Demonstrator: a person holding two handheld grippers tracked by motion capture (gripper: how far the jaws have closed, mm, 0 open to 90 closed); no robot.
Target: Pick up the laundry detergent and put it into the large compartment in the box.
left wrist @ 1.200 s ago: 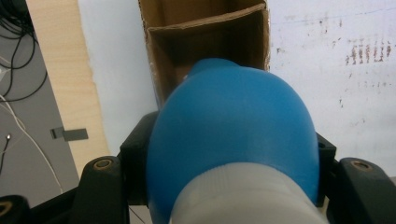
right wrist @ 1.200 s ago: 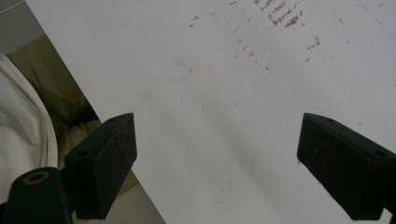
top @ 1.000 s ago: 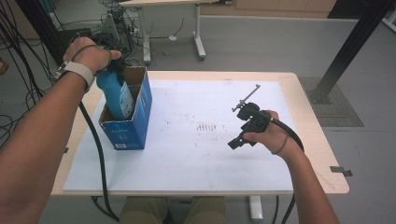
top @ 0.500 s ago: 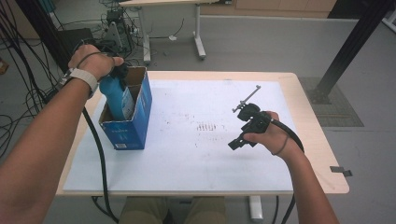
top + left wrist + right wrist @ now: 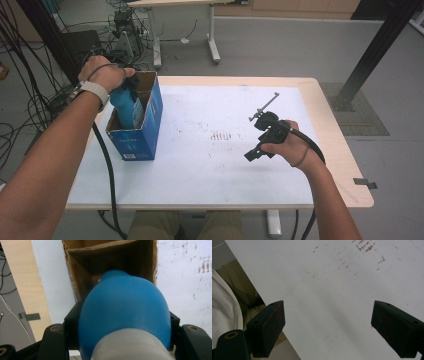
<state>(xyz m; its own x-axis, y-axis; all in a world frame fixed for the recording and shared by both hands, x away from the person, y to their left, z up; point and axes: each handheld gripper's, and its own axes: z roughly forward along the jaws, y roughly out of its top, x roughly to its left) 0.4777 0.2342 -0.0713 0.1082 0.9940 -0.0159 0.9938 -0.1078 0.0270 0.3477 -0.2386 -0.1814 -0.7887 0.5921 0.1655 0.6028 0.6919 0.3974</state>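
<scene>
A blue bottle [image 5: 126, 106] stands partly inside an open blue cardboard box [image 5: 140, 137] at the table's left side. My left gripper [image 5: 131, 84] is shut on it from above, under the person's left hand. In the left gripper view my left gripper [image 5: 123, 323] has a black jaw on each side of the blue bottle [image 5: 122, 305], whose white band sits nearest the camera; below it is the box's brown inside [image 5: 85, 267]. My right gripper [image 5: 255, 150] hovers over the white table top at the right. In its own view my right gripper [image 5: 328, 327] is open, with nothing between the jaws.
A white sheet [image 5: 225, 170] with faint brown marks [image 5: 220, 135] covers the wooden table [image 5: 340, 150]. Cables trail from both grippers. Beyond the table are another desk's legs [image 5: 212, 45], a black post [image 5: 375, 55] and floor cables [image 5: 30, 100].
My left gripper has come down with the blue bottle, which now sits deeper in the box. The right gripper has kept its place.
</scene>
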